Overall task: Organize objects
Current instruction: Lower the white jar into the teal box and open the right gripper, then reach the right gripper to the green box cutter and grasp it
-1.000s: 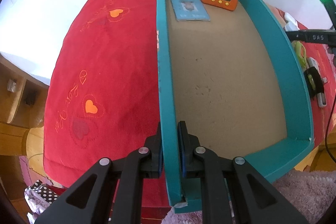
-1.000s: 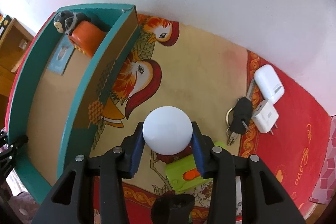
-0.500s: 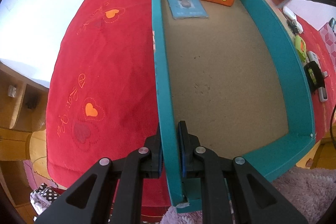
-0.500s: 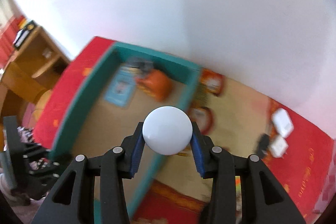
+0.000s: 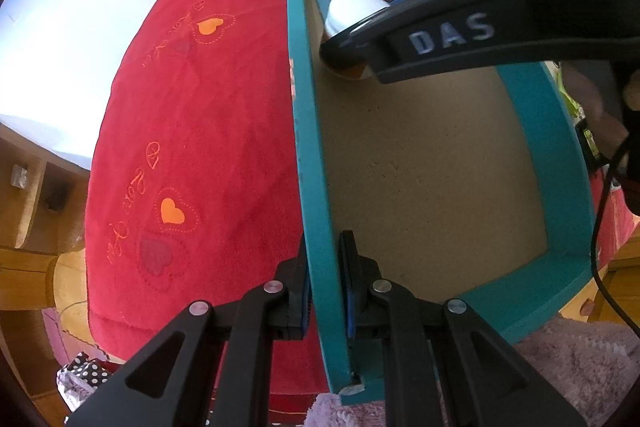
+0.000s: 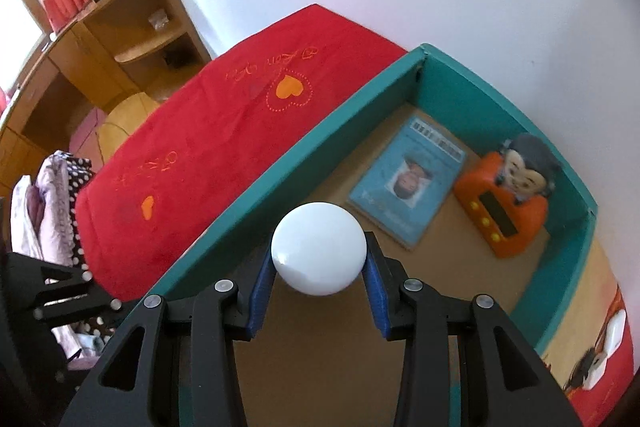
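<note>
The white ball (image 6: 319, 248) sits clenched between the blue pads of our right gripper (image 6: 318, 277), and we hold it above the brown cardboard floor of the teal box (image 6: 280, 163), close to the box's long left wall. In the left wrist view the same ball (image 5: 352, 11) shows only partly, with the black arm of the right gripper (image 5: 480, 27) across it.

Our left gripper (image 5: 325, 287) is clamped on that long wall of the teal box (image 5: 320, 227), one finger outside and one inside, near the box's near corner.

At the far end of the box lies a light blue card (image 6: 408, 183) with a small portrait on it, flat on the floor. Just beside it stands an orange digital timer (image 6: 505, 213) topped by a cartoon figure, possibly a monkey, though the view is too soft to be sure.

The box rests on a red cloth (image 5: 192, 131) embroidered with orange hearts. Beyond the cloth we see a wooden shelf unit (image 6: 120, 39) against the white wall
</note>
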Available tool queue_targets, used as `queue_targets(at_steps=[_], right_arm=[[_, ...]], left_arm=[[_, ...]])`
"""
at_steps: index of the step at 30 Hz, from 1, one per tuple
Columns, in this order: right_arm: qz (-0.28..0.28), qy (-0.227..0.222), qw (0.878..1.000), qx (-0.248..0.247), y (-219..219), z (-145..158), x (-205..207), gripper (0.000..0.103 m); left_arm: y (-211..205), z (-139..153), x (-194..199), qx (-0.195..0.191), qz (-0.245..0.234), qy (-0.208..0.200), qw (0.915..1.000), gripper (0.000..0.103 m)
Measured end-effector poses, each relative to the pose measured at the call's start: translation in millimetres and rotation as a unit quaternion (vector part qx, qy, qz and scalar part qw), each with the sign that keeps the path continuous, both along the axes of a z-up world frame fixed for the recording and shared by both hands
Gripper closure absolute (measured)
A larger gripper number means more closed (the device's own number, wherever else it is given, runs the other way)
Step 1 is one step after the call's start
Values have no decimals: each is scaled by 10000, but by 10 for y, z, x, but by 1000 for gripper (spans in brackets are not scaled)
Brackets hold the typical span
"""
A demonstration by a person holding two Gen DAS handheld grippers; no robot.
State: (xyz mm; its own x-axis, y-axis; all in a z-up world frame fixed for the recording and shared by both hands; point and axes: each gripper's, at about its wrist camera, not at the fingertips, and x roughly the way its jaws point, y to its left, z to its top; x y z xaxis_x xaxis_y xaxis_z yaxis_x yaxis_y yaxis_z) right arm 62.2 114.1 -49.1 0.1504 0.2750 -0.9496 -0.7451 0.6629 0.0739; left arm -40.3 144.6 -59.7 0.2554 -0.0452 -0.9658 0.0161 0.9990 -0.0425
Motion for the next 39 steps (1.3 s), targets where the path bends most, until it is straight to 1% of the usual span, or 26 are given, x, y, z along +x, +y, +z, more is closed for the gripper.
queue_targets(at_steps=[6,11,14,17,22,26,30,33,35,36,39], right_arm=[[14,-4,9999,-119,68,-105,-23,61],[-21,-29,9999,-161,40,-98,23,61],[-150,69,9998,-138,16,-76,36,61],[-353,19,9994,11,-57,23,21,54],[-805,-106,9964,262,-359,276,-84,52],[-1360,-165,9899,376,-804,437,-162,52],[-2184,-88,9752,352,-1414,500,-170,51],[-2897,-49,9566,292,-1920,500,-126,51],[-3387,73,9406,224,-2237,438,-95,51],[-3646,202,9308,170,-2401,383,-67,51],[-4035,457,9138,80,-2668,239,-5,51]], left_arm=[[39,-1,-32,-23,-75,-22,10000,92],[34,5,-52,-25,-144,-30,9999,92],[7,7,-63,-6,-193,-40,9998,92],[-19,12,-75,26,-257,-55,9997,92],[-101,37,-74,94,-332,-70,9994,91],[-138,47,-75,96,-291,-63,9995,92],[-139,48,-87,33,-227,-88,9997,92],[-116,32,-117,-10,-164,-134,9998,92],[-104,40,-129,-15,-89,-137,9999,92],[-111,39,-137,12,-59,-133,9999,92],[-125,30,-177,90,-103,-159,9998,92]])
